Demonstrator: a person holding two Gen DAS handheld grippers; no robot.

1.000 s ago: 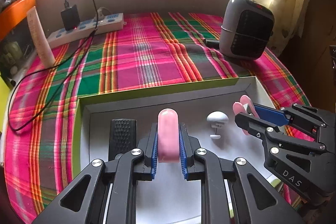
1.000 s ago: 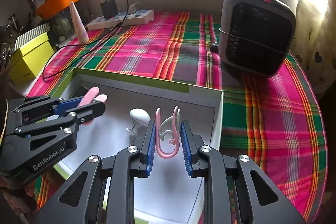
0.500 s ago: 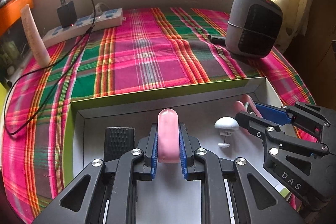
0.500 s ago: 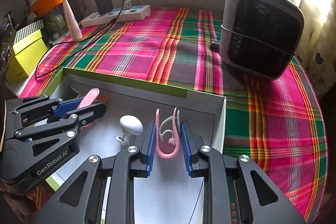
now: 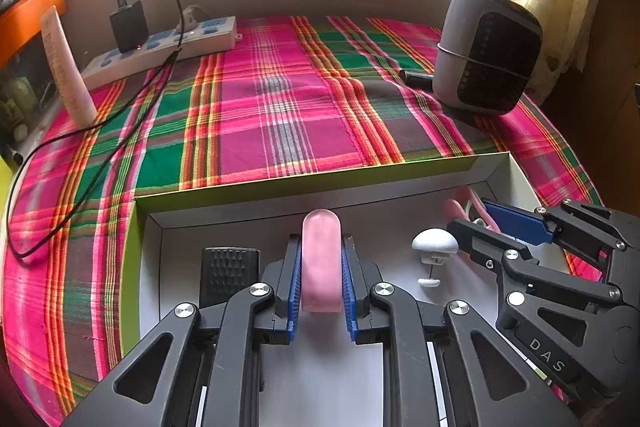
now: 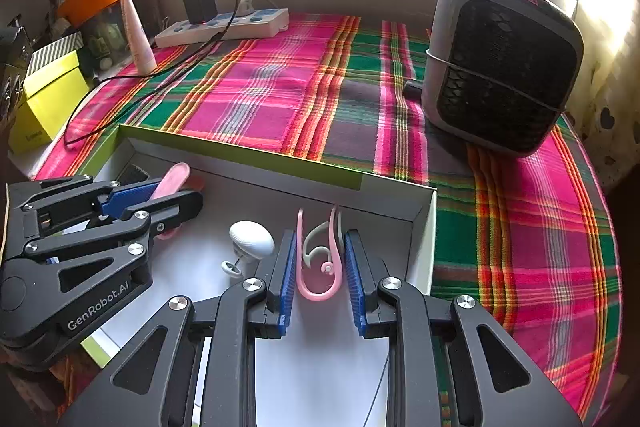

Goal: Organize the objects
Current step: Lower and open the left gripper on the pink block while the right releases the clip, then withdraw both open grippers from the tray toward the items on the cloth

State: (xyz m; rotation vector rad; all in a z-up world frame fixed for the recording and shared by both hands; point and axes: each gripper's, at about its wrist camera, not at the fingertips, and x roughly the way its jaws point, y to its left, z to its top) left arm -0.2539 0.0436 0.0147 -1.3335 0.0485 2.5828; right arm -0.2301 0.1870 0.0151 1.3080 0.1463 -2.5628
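**Both grippers loaded over the box, nothing set down yet**

I have the left gripper [image 5: 321, 269] with its jaws pinching a pink rounded bar [image 5: 321, 263], held over the white-lined box [image 5: 304, 183] near its middle. My right gripper [image 6: 319, 263] has its jaws closed on a pink and white clip [image 6: 320, 259], hovering over the box's corner at about 3 o'clock, close to the inner wall.

Already lying in the box: a black textured block [image 5: 229, 267] at roughly 9 o'clock of the pink bar, and a white mushroom-shaped knob [image 5: 434, 247] at about 2 o'clock of it, between my two grippers. I judge those two as sorted. The two pieces I am holding remain to be lowered and released, so I put the job a good way along, though not finished.

On the plaid-covered desk [image 5: 280, 107] beyond the box I see only a grey heater [image 6: 504, 63], a power strip [image 5: 160, 47] and a pale tube [image 5: 66, 71]; whether any of these belong in the box I cannot tell.
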